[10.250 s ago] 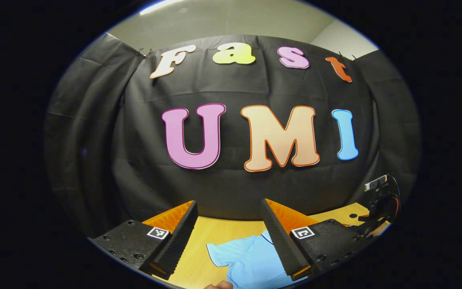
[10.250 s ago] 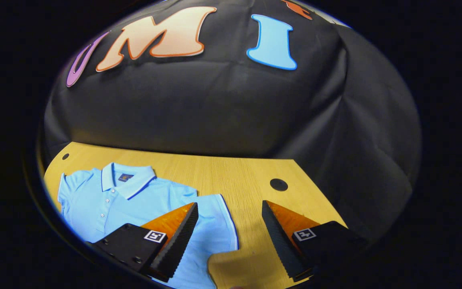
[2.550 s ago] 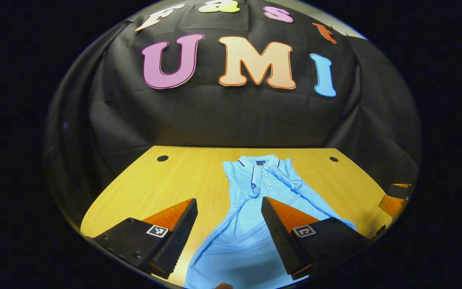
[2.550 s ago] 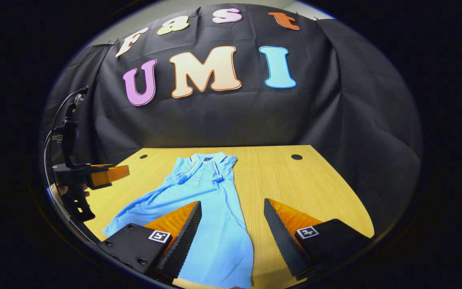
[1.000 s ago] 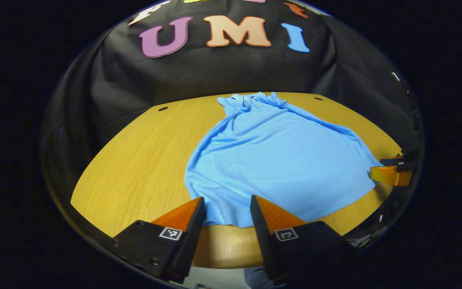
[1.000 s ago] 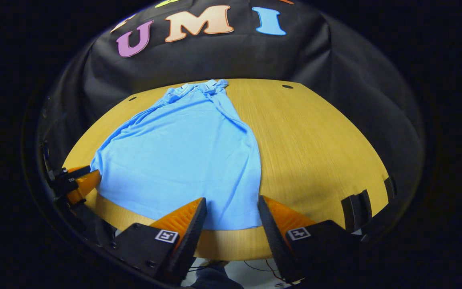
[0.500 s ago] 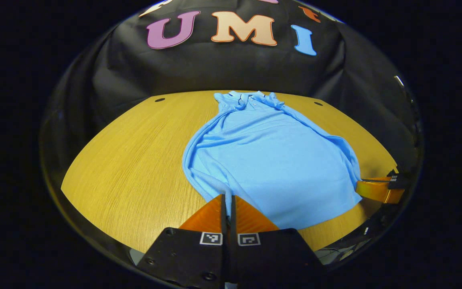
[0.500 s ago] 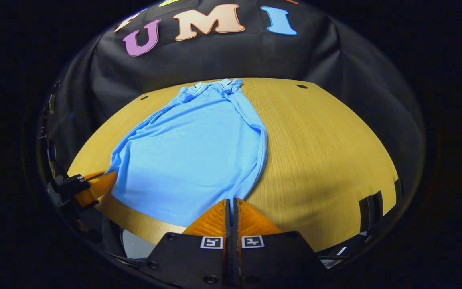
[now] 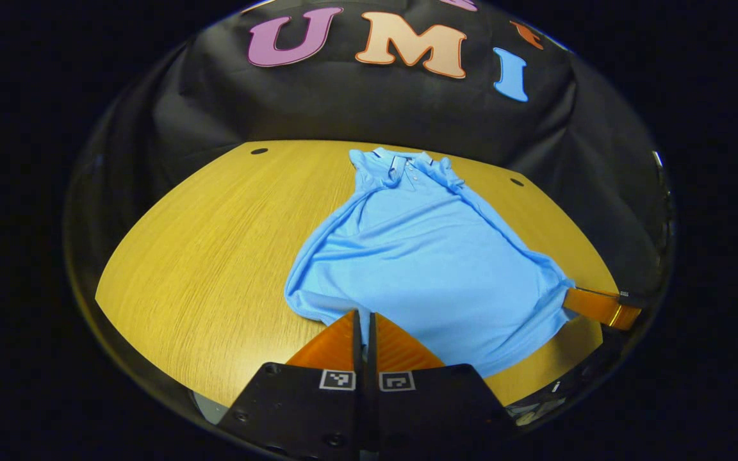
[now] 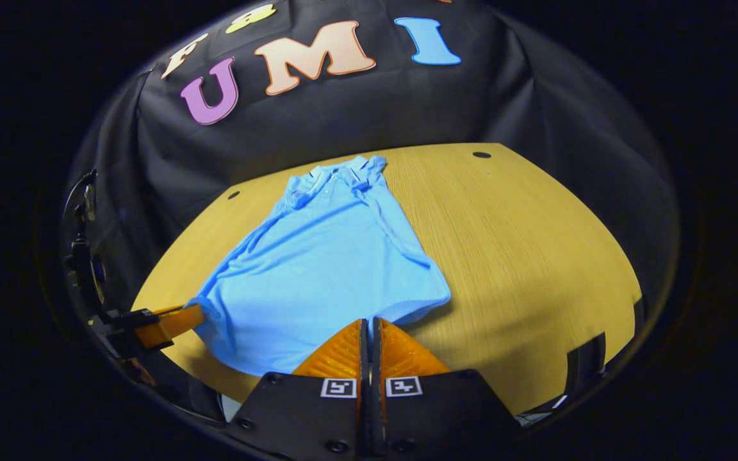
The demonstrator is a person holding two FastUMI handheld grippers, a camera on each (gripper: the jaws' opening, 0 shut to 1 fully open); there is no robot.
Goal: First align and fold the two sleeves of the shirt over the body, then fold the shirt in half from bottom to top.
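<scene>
- The worktop (image 9: 215, 237) is pale wood-grain laminate with a curved near edge; small dark round holes (image 9: 259, 151) sit near its far corners, and black cloth (image 9: 356, 109) hangs behind it.
- A light blue shirt (image 9: 420, 256) lies on the worktop, collar (image 9: 401, 163) toward the cloth, hem toward the near edge. Its knit is fine and matte, with soft ridges running along both side edges where the sleeves are turned in.
- The left hand-held gripper (image 9: 362, 320) has its fingers pressed together on the shirt's near left hem corner; the cloth bunches into small puckers just ahead of the tips.
- The right hand-held gripper (image 10: 369, 330) is likewise closed tight on the near right hem corner, the fabric curling up around its tips.
- The left gripper view shows the other hand-held gripper's finger at the far right, touching the shirt's gathered corner.
- The right gripper view shows the left one at the lower left with a dark mount and cable rising behind it, and dark notches (image 10: 590, 358) at the worktop's near right edge.
- Nothing lies across the shirt's body.
</scene>
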